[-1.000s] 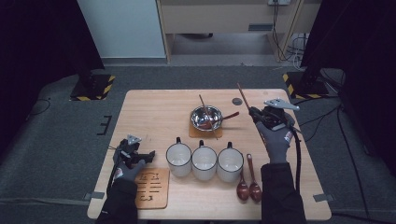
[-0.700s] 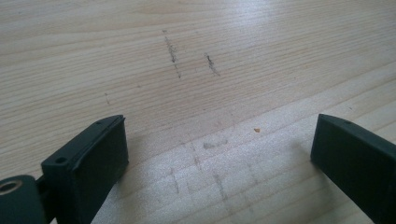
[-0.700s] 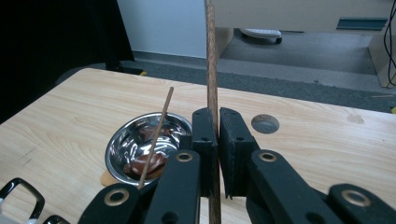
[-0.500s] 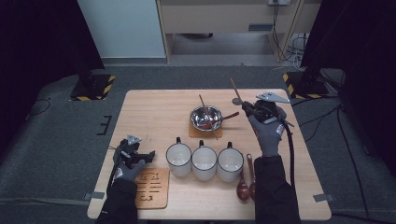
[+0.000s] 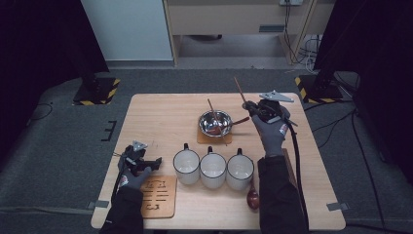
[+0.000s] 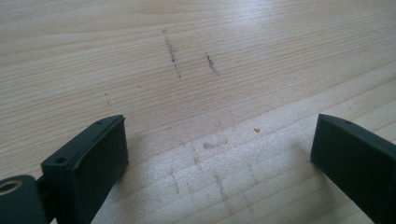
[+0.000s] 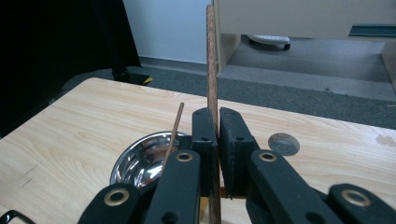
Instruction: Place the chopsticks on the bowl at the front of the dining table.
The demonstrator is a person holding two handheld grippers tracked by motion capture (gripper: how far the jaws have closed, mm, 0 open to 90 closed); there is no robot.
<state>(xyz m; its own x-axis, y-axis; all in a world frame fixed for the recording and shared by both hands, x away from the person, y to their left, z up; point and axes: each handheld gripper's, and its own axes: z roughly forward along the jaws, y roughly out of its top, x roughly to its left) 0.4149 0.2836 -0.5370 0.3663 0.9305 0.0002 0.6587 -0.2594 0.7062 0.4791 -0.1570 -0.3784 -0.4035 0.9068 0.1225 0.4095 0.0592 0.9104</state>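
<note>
We've got the right gripper (image 7: 217, 154) clamped tight on a wooden stick (image 7: 211, 60), carrying it upright just beside the steel bowl (image 5: 215, 122), left gripper (image 6: 219, 154) resting wide open on the table (image 6: 196, 56), and next we'd judge it needs lowering into that bowl.

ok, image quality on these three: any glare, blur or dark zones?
High view: even light on the table, black surround, glare in the steel bowl. Left gripper view: sharp wood grain, soft jaw shadows. Right gripper view: right gripper and its wooden stick sharp, background softer.
</note>
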